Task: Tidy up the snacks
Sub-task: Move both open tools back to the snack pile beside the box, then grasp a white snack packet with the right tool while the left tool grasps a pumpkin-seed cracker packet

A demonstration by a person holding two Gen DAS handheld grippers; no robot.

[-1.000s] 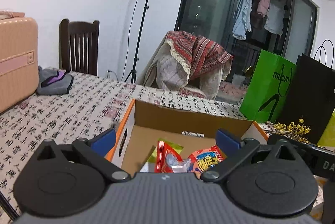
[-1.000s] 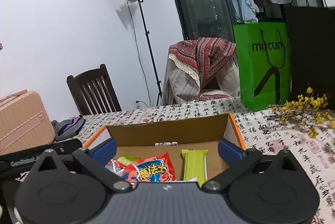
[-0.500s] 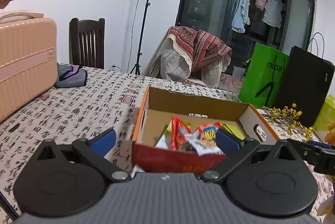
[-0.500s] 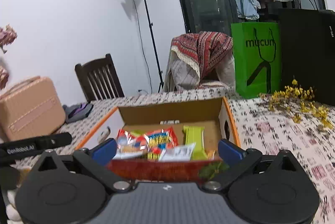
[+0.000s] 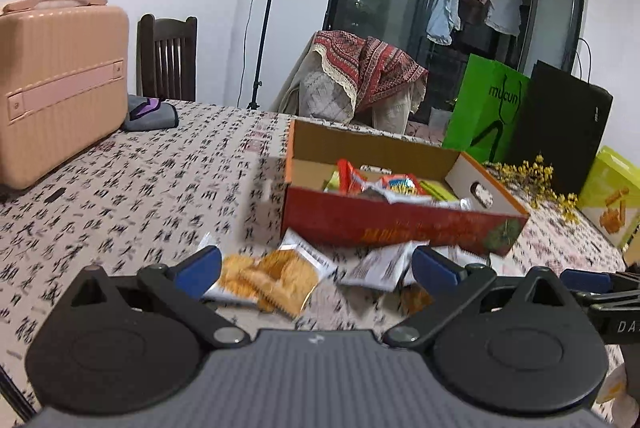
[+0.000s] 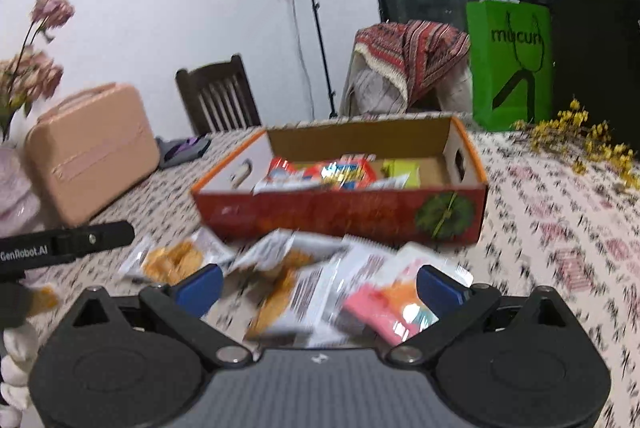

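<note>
Table: a cloth (image 5: pixel 132 188) printed with black characters covered it; a pink case (image 5: pixel 60 84), a green bag (image 6: pixel 508 64) and yellow sprigs (image 6: pixel 580 136) stood around its edges.
Box: an open carton (image 6: pixel 340 216) with a red front and orange rim sat mid-table, well filled with snacks: red and blue packets (image 6: pixel 340 172) and a green bar (image 6: pixel 400 168).
Loose snacks: clear-and-white packets lay on the cloth just in front of the box; a cracker pack (image 5: pixel 268 276) showed golden pieces, and a pink-orange pack (image 6: pixel 384 308) lay nearest the right tongs.
Left gripper (image 5: pixel 316 268): jaws stood wide, empty, above the cracker pack.
Right gripper (image 6: pixel 320 284): jaws stood wide, empty, above the loose pile; blur hid finer detail.
Change from earlier frames: both cameras had drawn back from the box, so its red front and the loose packets, unseen a second before, came into view; the jaws stayed equally wide.
</note>
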